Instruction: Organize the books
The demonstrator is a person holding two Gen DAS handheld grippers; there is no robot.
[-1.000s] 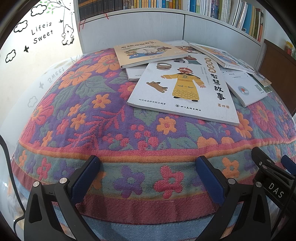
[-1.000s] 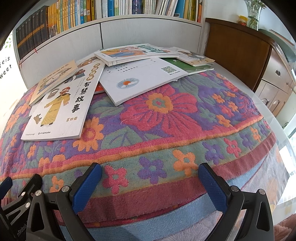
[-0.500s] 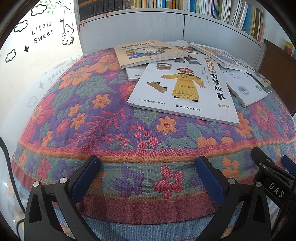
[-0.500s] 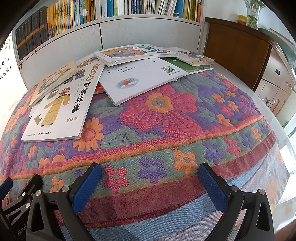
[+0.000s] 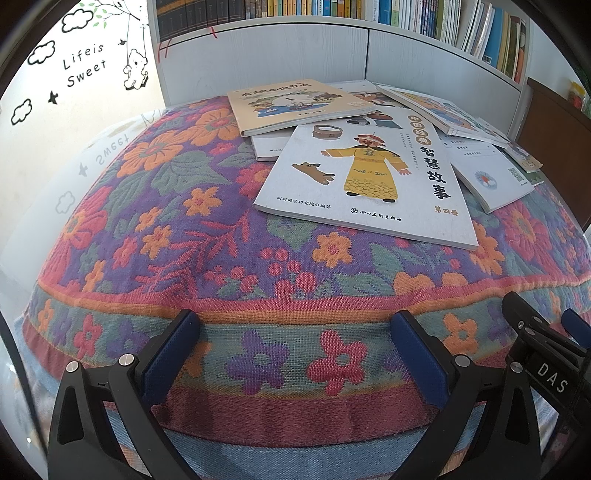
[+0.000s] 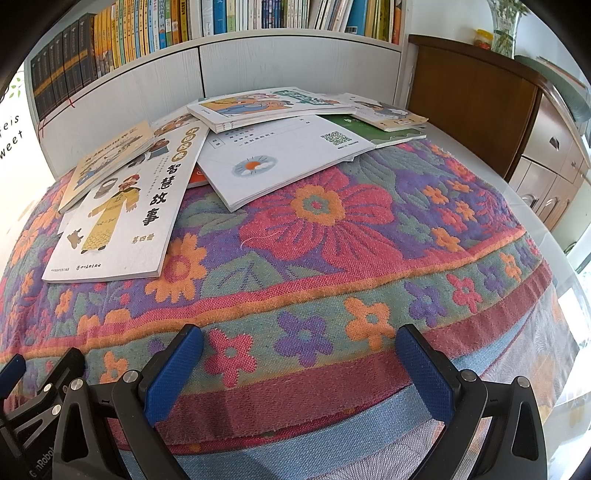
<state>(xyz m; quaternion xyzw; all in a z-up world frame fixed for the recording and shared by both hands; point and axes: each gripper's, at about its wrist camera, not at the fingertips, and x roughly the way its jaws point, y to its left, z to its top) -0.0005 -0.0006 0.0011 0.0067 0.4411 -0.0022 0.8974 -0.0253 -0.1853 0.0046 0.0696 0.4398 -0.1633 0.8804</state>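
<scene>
Several thin books lie scattered and overlapping on a floral cloth. Nearest is a white book with a yellow-robed figure (image 5: pixel 369 177) (image 6: pixel 122 210). Behind it sits a tan picture book (image 5: pixel 295 101) (image 6: pixel 107 155). To the right lies a white booklet with a sun emblem (image 6: pixel 280 158) (image 5: pixel 487 177), with more picture books (image 6: pixel 266 107) stacked behind it. My left gripper (image 5: pixel 295 347) hangs open at the cloth's near edge, holding nothing. My right gripper (image 6: pixel 299 362) is likewise open and empty, well short of the books.
A white bookshelf (image 6: pixel 221 18) full of upright books runs along the back. A brown wooden cabinet (image 6: pixel 476 107) with drawers stands at the right. The floral cloth (image 6: pixel 332 221) drapes over the near table edge. The other gripper's body (image 5: pixel 546 369) shows at the lower right of the left view.
</scene>
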